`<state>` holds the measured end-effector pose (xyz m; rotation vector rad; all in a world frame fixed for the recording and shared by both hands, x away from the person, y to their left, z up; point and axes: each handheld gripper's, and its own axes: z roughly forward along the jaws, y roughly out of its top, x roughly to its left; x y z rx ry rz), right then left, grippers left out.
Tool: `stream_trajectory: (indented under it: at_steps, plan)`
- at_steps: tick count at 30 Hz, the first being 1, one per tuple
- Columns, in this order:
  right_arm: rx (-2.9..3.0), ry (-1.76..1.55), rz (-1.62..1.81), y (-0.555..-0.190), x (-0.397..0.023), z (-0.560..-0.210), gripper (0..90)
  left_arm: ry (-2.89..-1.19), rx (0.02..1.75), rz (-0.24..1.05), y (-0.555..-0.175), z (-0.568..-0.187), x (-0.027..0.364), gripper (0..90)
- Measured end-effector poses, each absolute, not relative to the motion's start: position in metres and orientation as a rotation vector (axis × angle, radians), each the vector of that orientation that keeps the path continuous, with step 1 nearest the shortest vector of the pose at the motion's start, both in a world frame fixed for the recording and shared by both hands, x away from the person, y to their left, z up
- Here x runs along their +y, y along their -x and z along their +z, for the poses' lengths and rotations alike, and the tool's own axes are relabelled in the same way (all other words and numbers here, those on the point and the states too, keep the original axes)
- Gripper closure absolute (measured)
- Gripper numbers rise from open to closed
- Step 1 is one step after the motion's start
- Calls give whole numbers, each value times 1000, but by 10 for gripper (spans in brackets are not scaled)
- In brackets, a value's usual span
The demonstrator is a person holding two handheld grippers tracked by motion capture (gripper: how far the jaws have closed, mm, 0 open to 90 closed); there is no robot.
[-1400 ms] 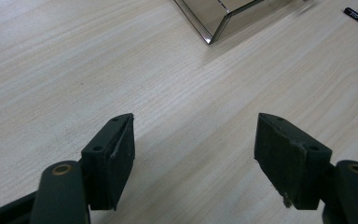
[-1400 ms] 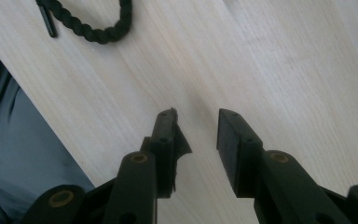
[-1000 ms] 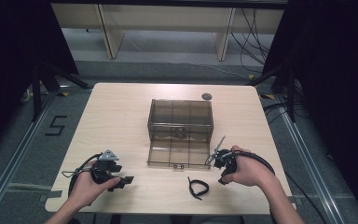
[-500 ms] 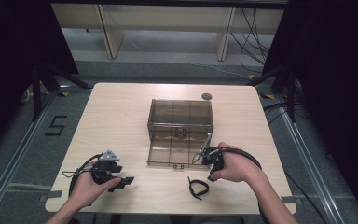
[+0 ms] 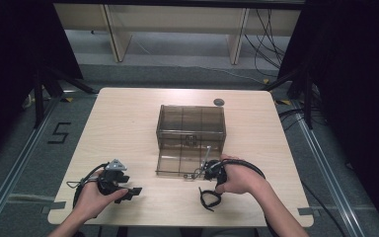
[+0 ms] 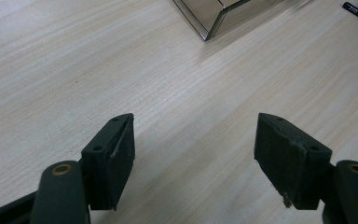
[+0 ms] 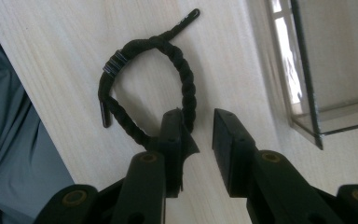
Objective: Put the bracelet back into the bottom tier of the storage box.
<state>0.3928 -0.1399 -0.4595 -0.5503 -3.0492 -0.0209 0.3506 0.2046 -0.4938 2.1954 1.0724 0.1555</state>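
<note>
The right gripper (image 7: 198, 128) has swung down from the box (image 5: 191, 129) front to the cord (image 7: 168, 51) lying at about 5 o'clock of the box, its jaws just narrowing, part open; the loop seems beside one pad, probably ungripped. A pick-up looks imminent. The left gripper (image 6: 193, 149) rests wide open, empty.

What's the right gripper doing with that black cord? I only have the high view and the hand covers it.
Observer: In the right gripper view, the right gripper is part open and its jaws have just been closing. The black cord runs under one jaw tip, and only table shows between the jaws.
Operator: Cord shape?
Observer: A braided loop with a small band, lying flat.
Operator: Left side?
Observer: The left gripper is wide open over bare wood, with a corner of the brown box ahead.
</note>
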Motion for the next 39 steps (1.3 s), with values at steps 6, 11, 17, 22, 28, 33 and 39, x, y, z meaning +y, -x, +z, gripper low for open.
stream_trajectory:
  at_steps: [6, 11, 17, 22, 28, 33, 39]
  plan:
    - [-3027, 590, 4, -392, -139, -463, 746, -2203, 1071, 154, -351, -493, 204, 289]
    - [-3032, 556, -5, -390, -136, -462, 745, -2203, 1071, 154, -351, -493, 204, 289]
    - [-3043, 552, 14, -390, -133, -466, 748, -2201, 1063, 155, -350, -493, 204, 289]
    - [-3008, 548, 0, -390, -133, -473, 807, -2202, 1070, 151, -350, -493, 204, 289]
    - [-3008, 556, 7, -391, -134, -472, 841, -2198, 1068, 152, -350, -493, 204, 289]
    - [-3018, 570, 9, -391, -136, -464, 847, -2205, 1061, 153, -350, -493, 204, 289]
    - [-3034, 560, 12, -394, -140, -458, 849, -2201, 1063, 156, -350, -493, 204, 289]
